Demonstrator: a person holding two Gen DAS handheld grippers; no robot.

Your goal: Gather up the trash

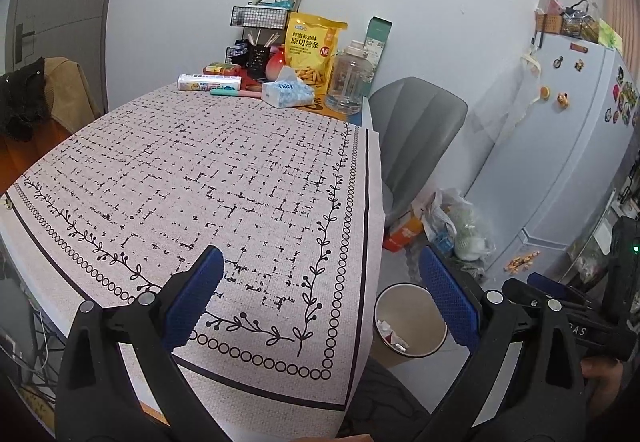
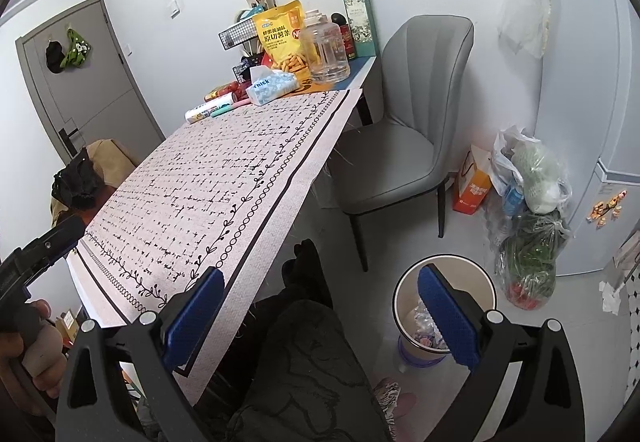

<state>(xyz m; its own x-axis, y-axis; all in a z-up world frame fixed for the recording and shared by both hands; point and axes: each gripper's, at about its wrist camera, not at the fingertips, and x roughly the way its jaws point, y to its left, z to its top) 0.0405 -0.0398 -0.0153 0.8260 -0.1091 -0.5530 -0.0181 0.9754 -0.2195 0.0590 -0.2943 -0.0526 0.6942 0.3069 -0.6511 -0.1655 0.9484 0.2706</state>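
Observation:
A white waste bin (image 1: 404,322) stands on the floor beside the table's near right corner, with crumpled scraps inside; it also shows in the right wrist view (image 2: 408,298). My left gripper (image 1: 320,298) is open and empty, over the near right corner of the patterned tablecloth (image 1: 208,178). My right gripper (image 2: 320,316) is open and empty, held off the table's edge above the person's lap, its right finger in front of the bin. No loose trash shows on the cloth (image 2: 200,182).
At the table's far end stand a yellow snack bag (image 1: 314,46), a tissue pack (image 1: 286,92), a clear jar (image 1: 348,82), a wire rack and small items. A grey chair (image 2: 408,130), plastic bags (image 2: 528,178) and a fridge (image 1: 560,146) are to the right.

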